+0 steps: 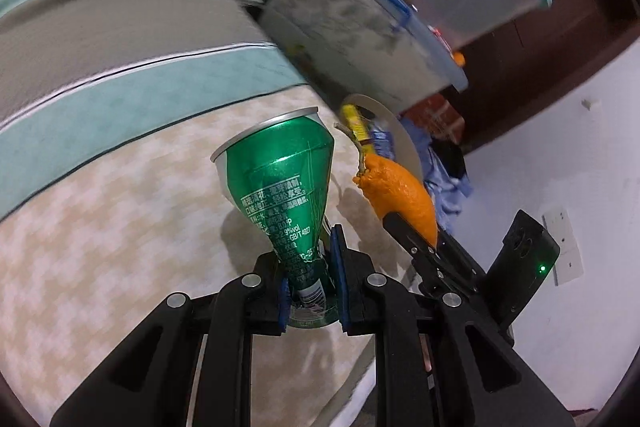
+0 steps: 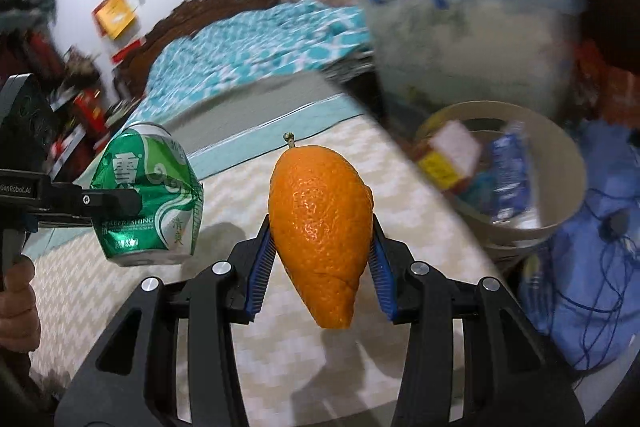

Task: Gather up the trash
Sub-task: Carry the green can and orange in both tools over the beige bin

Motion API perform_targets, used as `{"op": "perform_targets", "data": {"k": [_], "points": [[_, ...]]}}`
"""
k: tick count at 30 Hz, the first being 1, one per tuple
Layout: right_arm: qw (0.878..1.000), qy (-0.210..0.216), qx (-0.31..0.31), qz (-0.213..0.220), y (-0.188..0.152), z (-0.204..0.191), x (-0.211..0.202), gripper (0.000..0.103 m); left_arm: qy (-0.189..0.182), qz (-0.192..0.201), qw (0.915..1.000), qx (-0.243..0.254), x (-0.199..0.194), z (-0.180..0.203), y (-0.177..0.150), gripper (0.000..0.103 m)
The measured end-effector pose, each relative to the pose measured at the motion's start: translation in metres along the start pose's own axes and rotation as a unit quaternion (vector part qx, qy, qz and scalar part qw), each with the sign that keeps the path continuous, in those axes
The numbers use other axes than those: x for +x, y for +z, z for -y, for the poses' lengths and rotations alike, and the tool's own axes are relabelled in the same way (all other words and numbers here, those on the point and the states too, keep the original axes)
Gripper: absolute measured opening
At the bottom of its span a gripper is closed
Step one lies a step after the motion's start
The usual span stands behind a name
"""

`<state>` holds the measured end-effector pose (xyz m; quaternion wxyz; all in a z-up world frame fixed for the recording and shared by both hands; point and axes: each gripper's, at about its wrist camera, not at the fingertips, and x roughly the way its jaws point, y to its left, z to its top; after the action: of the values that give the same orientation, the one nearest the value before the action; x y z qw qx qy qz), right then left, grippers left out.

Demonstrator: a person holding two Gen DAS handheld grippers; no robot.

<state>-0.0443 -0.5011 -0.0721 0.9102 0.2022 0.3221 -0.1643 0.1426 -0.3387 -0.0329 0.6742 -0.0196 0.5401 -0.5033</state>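
Observation:
My left gripper (image 1: pixel 311 267) is shut on a crushed green can (image 1: pixel 280 183), held above the patterned floor; it also shows in the right wrist view (image 2: pixel 150 199) at the left. My right gripper (image 2: pixel 320 263) is shut on an orange peel with a stem (image 2: pixel 320 227), which also shows in the left wrist view (image 1: pixel 404 195) just right of the can. A beige round bin (image 2: pixel 560 163) with wrappers inside stands ahead to the right; its rim also shows in the left wrist view (image 1: pixel 404 135) behind the peel.
A translucent storage box with blue handles (image 2: pixel 472 43) stands behind the bin. A bed with teal patterned cover (image 2: pixel 256 43) is at the left. Blue cloth (image 2: pixel 592 247) lies right of the bin. A white wall with a socket (image 1: pixel 564 243) is to the right.

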Motion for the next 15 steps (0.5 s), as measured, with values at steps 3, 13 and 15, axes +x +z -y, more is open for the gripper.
{"op": "perform_targets", "data": {"k": [3, 13, 15], "points": [[0.999, -0.02, 0.028, 0.02, 0.014, 0.036, -0.002, 0.046, -0.001, -0.014, 0.9995, 0.027, 0.027, 0.027, 0.017, 0.016], [0.989, -0.071, 0.124, 0.043, 0.048, 0.148, 0.014, 0.046, -0.021, -0.065, 0.9918, 0.108, 0.145, 0.125, 0.092, 0.016], [0.988, -0.077, 0.131, 0.035, 0.05, 0.159, 0.023, 0.047, -0.015, -0.076, 0.9901, 0.117, 0.17, 0.135, 0.101, 0.016]]}}
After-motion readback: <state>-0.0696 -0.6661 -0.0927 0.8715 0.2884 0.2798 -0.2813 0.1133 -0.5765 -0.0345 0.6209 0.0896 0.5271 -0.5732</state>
